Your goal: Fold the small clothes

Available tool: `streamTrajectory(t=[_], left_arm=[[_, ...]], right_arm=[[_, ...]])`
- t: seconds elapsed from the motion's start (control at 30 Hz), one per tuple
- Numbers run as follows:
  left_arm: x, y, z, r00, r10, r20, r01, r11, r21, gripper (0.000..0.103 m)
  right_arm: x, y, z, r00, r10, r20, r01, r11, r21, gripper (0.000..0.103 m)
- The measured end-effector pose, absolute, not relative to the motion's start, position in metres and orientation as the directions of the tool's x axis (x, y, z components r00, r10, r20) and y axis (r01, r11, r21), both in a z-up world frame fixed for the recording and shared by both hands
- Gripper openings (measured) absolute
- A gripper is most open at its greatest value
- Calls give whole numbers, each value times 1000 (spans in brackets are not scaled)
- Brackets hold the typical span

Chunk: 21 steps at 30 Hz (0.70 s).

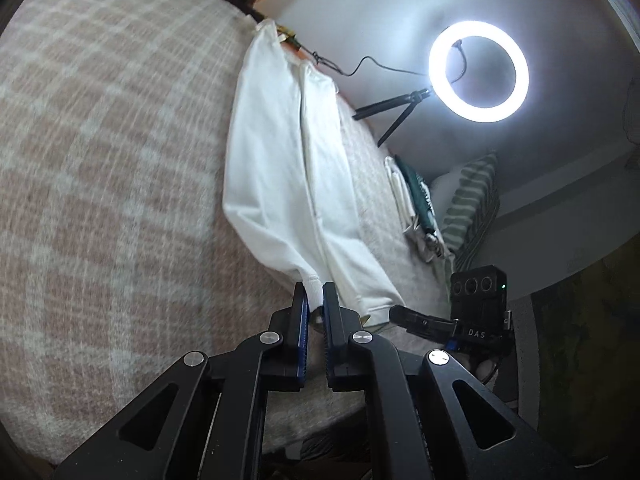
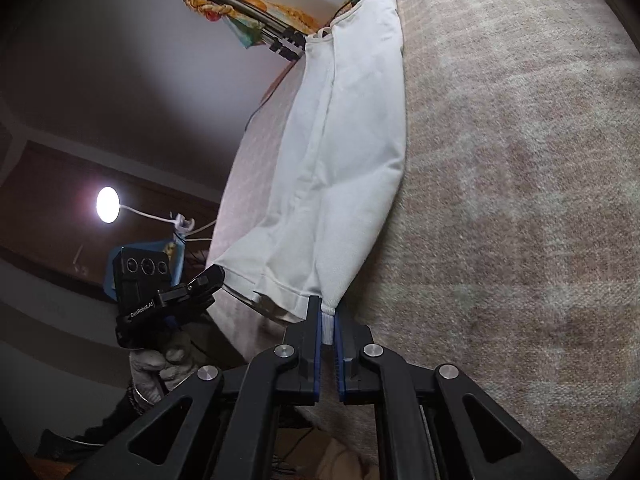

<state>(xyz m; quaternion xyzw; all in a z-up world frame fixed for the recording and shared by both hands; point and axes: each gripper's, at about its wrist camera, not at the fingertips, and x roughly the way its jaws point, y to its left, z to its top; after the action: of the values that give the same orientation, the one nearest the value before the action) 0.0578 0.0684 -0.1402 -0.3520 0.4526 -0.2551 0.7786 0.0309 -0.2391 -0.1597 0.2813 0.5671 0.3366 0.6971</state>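
Note:
A white long-sleeved garment [image 1: 280, 168] lies stretched out on a beige checked blanket [image 1: 100, 160]. My left gripper [image 1: 315, 300] is shut on one ribbed cuff of it at the near edge. In the right wrist view the same garment [image 2: 344, 152] runs away from me, and my right gripper [image 2: 328, 316] is shut on the other ribbed cuff. Each gripper shows in the other's view: the right one in the left wrist view [image 1: 404, 314], the left one in the right wrist view [image 2: 212, 276]. Both sleeves lie folded along the body.
A lit ring light [image 1: 478, 71] on a small tripod stands at the blanket's far edge. Folded clothes [image 1: 416, 208] and a striped pillow [image 1: 472, 200] lie to the right. A round lamp [image 2: 107, 205] glows at the left in the right wrist view.

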Motion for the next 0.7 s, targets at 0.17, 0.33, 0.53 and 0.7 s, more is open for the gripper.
streamTrajectory(t=[0.17,0.33,0.53,0.7], left_arm=[[73,72,-131,491,-705,-513,86,625,-776,5],[97,74,-123,511,-689,-514,89,637,-766,5],[132,76,-123,538,-668,-515,70,644,-762,5],[155,73,-131,550,-645,-531,47,659,-751,5]], right_arm=[[46,-241,-147,162,813,-559,-134,579,804,3],[67,-240,-138,196,813,-548,-126,575,808,3],[105,-234,-142,221,805,-551,-103,581,807,3],[129,-232,-156,226,792,-567,-73,594,801,3]])
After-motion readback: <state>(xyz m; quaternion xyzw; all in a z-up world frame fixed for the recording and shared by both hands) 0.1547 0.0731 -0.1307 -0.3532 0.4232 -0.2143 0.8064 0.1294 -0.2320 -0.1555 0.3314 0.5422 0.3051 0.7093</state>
